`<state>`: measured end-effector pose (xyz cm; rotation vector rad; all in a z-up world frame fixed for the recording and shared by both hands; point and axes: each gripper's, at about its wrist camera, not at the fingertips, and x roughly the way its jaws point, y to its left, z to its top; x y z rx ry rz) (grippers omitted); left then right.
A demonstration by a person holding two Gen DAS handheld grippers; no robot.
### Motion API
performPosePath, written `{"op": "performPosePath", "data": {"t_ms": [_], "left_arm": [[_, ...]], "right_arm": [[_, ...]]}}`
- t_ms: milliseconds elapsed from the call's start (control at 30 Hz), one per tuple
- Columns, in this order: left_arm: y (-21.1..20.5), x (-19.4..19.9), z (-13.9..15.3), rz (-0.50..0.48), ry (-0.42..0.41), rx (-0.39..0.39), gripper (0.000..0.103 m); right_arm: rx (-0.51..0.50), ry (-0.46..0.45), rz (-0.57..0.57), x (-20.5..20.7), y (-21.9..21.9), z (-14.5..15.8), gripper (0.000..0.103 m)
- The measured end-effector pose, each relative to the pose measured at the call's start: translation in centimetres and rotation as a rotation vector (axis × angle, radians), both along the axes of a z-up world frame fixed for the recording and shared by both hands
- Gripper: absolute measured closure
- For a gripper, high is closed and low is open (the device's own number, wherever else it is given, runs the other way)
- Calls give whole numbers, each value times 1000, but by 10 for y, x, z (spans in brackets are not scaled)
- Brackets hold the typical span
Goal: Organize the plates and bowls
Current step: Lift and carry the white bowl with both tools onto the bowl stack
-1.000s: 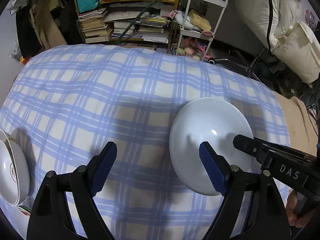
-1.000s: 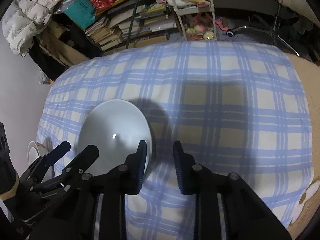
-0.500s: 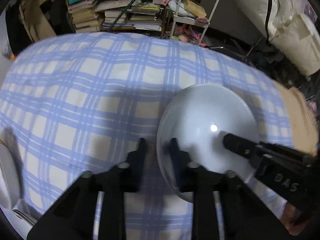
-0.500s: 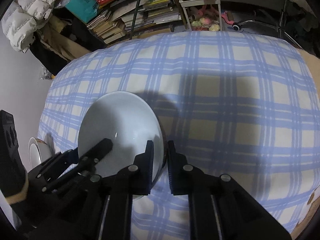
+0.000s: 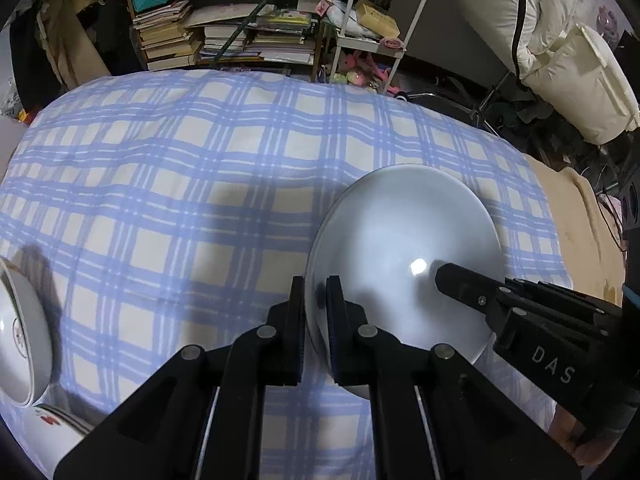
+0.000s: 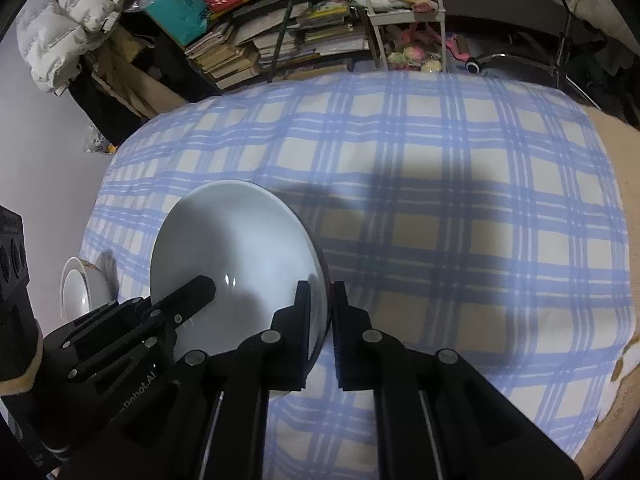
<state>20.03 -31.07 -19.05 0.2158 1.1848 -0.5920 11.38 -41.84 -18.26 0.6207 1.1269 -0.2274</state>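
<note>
Your jaws are nearly closed on both sides, each pair pinching an opposite edge of the same white bowl [image 5: 404, 276]. Your left gripper [image 5: 315, 304] clamps the bowl's left rim; your right gripper [image 6: 321, 308] clamps its right rim, thin wall between the black pads. The bowl is smooth, glossy and round, a lamp's glint near its centre, and it sits above a soft cloth [image 5: 180, 184] checked in pale blue and cream. From the left camera, your right gripper's fingertip reaches over the bowl's inside, and a stack of patterned dishes [image 5: 24, 332] shows at the cloth's left edge. From the right camera, those dishes appear small beyond the bowl, and a puffy white jacket [image 6: 68, 28] lies beside shelves of books [image 6: 280, 40]. A white wire cart [image 5: 376, 24] stands behind the cloth.
</note>
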Motion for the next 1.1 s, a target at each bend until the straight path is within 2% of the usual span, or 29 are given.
{"op": "performPosePath", "data": {"t_ms": [500, 633, 800, 933, 1100], "left_arm": [[65, 4, 43, 100, -85, 29, 92], [87, 9, 54, 143, -115, 42, 90], [115, 18, 64, 182, -129, 54, 90], [135, 20, 67, 195, -152, 82, 88], [160, 27, 67, 227, -139, 80, 88]], "right_arm": [[-58, -85, 119, 25, 68, 44, 92], [-58, -148, 138, 36, 87, 54, 91], [-10, -187, 143, 53, 107, 58, 91], [-28, -207, 189, 68, 131, 65, 91], [-40, -222, 232, 82, 154, 68, 91]]}}
